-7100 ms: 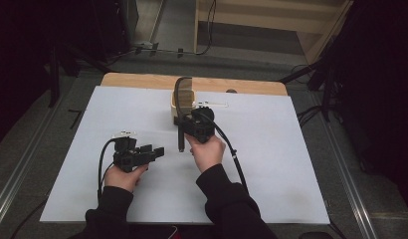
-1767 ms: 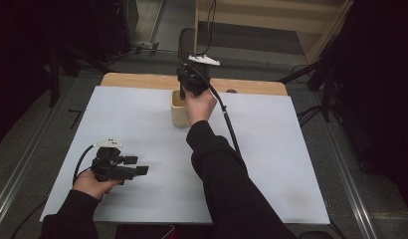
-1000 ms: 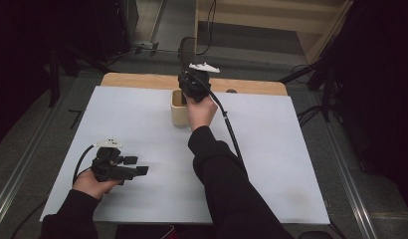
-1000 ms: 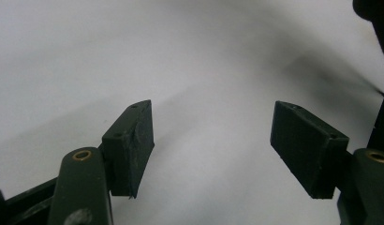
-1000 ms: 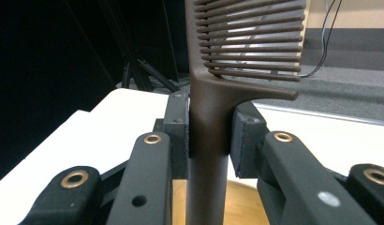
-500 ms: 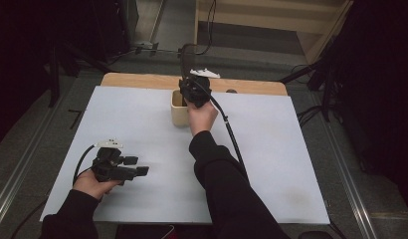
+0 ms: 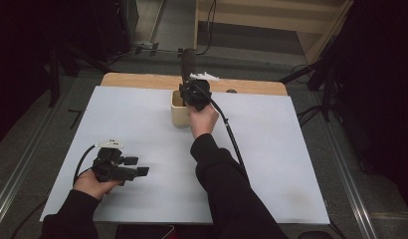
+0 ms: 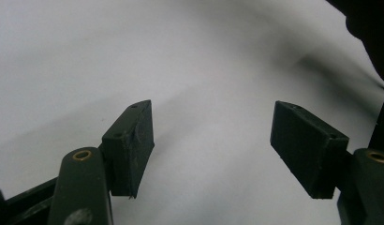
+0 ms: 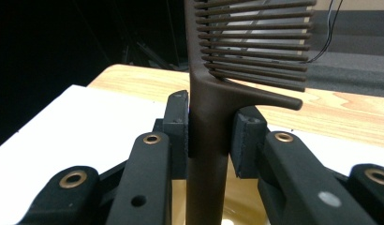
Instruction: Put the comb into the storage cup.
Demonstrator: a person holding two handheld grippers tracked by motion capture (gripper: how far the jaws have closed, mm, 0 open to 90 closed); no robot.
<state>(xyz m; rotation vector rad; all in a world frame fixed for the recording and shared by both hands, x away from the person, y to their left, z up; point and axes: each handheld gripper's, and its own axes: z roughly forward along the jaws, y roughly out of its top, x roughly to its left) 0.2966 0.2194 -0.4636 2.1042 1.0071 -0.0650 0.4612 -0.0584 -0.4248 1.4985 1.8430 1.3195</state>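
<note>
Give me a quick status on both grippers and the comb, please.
Right gripper shut on comb, upright over the cup. Left gripper open, holding nothing, low over the white sheet. Nothing in the way.

The comb [image 9: 213,93] is cut off above the fingers [image 9: 246,136] by the top edge. Its lower end is hidden below them, inside the cup [image 7: 179,112].

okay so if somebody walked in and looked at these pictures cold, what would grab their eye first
Probably the dark brown comb, standing upright with the right claw shut on its handle, its lower end down inside the beige cup at the far middle of the white table sheet. After that, the left claw, open and holding nothing, low over the sheet's near left part.
</note>
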